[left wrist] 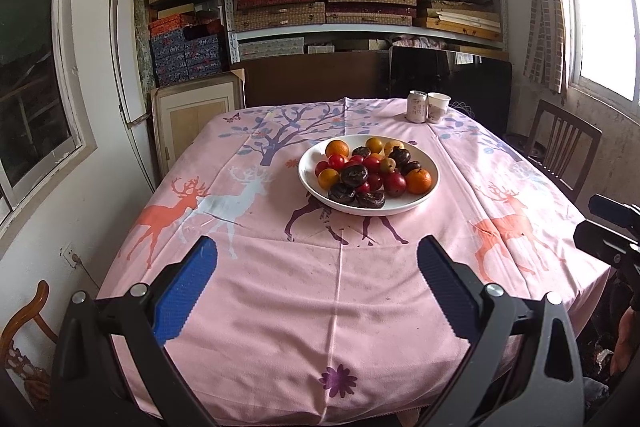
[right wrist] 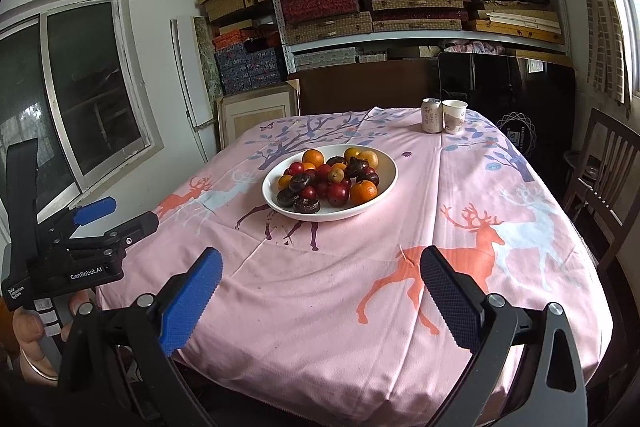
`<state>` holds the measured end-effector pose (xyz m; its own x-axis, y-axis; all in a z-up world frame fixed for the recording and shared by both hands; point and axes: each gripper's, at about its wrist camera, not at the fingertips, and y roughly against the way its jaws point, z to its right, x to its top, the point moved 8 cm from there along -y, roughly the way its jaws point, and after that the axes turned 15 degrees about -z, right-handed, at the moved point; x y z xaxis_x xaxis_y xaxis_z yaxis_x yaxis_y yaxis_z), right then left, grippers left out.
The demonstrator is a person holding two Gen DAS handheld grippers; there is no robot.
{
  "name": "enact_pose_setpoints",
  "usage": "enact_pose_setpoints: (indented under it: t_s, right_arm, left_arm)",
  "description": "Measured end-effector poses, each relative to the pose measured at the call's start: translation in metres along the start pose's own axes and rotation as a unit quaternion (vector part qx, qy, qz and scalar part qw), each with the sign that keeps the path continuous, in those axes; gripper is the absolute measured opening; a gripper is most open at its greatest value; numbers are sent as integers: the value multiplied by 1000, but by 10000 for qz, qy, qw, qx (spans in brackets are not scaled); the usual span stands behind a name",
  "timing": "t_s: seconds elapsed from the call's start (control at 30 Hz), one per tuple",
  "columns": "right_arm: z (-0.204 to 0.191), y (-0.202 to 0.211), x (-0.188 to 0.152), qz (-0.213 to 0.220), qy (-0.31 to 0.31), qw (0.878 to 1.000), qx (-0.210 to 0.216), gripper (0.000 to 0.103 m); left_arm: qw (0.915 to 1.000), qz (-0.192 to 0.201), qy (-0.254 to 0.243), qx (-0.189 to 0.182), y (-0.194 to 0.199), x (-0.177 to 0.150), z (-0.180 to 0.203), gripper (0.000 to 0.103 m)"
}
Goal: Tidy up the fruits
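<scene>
Mixed fruits [left wrist: 370, 171] sit heaped in the white bowl [left wrist: 312, 183]; left gripper [left wrist: 316, 291] and right gripper [right wrist: 320, 297], both spread empty, hover well short of it. This fits either sorting ahead or gathering finished.

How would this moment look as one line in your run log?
left hand-held gripper: open, empty | right hand-held gripper: open, empty | white bowl: mixed fruit, mid-table | can beside paper cup, far edge

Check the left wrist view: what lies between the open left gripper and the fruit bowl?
Nothing but bare pink tablecloth separates the left gripper from the fruit bowl.
</scene>
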<state>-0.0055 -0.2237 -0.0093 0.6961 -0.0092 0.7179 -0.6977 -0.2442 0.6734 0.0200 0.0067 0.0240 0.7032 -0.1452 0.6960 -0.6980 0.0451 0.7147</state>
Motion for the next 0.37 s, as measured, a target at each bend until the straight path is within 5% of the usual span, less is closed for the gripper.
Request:
enact_pose_setpoints:
  t_s: [0.37]
  right_arm:
    - [8, -1, -3, 5, -87, 10000, 2, 100]
  left_arm:
    - [9999, -104, -1, -33, -7, 1, 2, 98]
